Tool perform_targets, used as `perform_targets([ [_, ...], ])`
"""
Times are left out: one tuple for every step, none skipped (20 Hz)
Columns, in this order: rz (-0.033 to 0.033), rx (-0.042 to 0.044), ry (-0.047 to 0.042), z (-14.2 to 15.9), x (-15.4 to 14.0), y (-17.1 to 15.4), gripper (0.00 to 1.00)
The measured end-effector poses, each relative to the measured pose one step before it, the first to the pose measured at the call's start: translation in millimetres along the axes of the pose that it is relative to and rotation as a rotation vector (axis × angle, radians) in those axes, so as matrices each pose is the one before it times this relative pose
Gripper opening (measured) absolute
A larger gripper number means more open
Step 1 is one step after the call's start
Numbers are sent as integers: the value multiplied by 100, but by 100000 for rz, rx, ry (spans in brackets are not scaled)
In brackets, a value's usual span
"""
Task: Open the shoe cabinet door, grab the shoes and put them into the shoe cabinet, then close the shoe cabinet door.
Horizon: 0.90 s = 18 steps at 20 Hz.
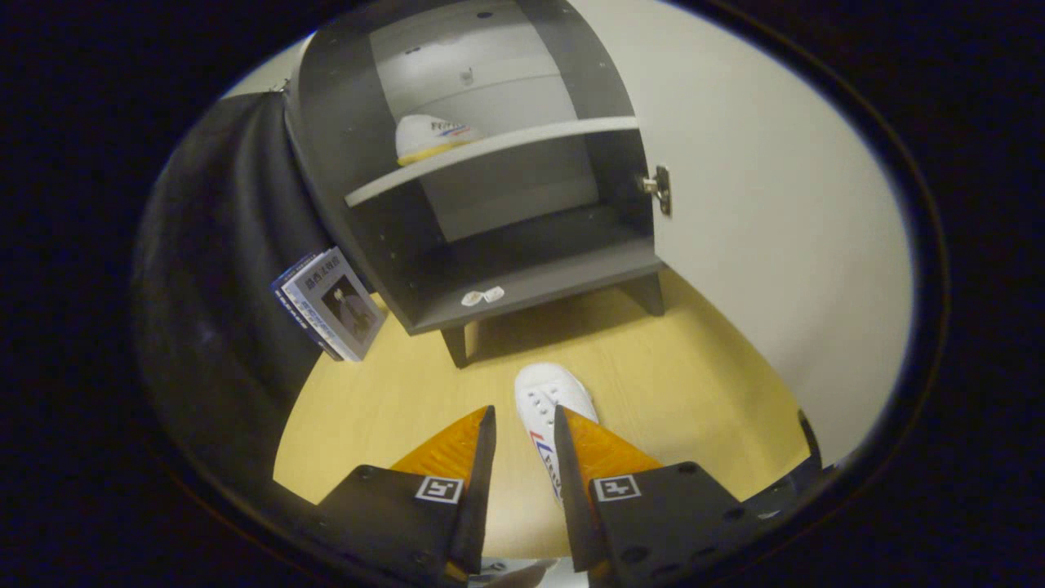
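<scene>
The gripper [524, 420] hangs over the wooden floor [678, 384] with its fingers parted only narrowly, and the white shoe [549, 402] lies in that gap, toe pointing toward the shoe cabinet [490, 204] and its long axis running along the fingers; whether both fingers press on it cannot be told. The cabinet door [759, 220] stands swung open, another shoe [429, 136] sits on the upper shelf [490, 151], and the lower shelf [563, 273] offers open room straight ahead.

Dim, soft shadows, fisheye-warped edges

Open cabinet [490, 204], lower shelf [539, 282] free
</scene>
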<state>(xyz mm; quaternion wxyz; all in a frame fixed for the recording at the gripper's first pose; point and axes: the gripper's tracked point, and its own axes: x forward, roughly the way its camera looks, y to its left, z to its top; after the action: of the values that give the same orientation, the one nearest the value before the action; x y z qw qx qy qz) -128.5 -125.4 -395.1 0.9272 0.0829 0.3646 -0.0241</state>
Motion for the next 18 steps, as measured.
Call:
perform_targets([
  [-277,704,2431,-948,850,-341,44],
  [-222,610,2164,-944,940,-301,44],
  [-283,440,1833,-849,782,-282,44],
  [-141,562,1840,-789,797,-279,44],
  [50,561,1726,-646,679,-287,44],
  [-30,737,2020,-667,745,-269,44],
  [369,948,1797,-564,620,-252,44],
  [70,719,1709,-508,615,-226,44],
  [494,548,1585,-449,509,-120,44],
  [347,395,1476,-425,544,-127,44],
  [844,464,1204,-317,334,47,44],
  [924,444,321,-77,417,114,44],
  [1228,312,-96,127,259,213,44],
  [1279,236,-294,142,308,241,44],
  [1660,321,-395,184,376,326,44],
  [1148,137,-235,222,381,296,44],
  [449,-61,170,74,489,129,44],
  [242,-524,887,-153,530,50,44],
])
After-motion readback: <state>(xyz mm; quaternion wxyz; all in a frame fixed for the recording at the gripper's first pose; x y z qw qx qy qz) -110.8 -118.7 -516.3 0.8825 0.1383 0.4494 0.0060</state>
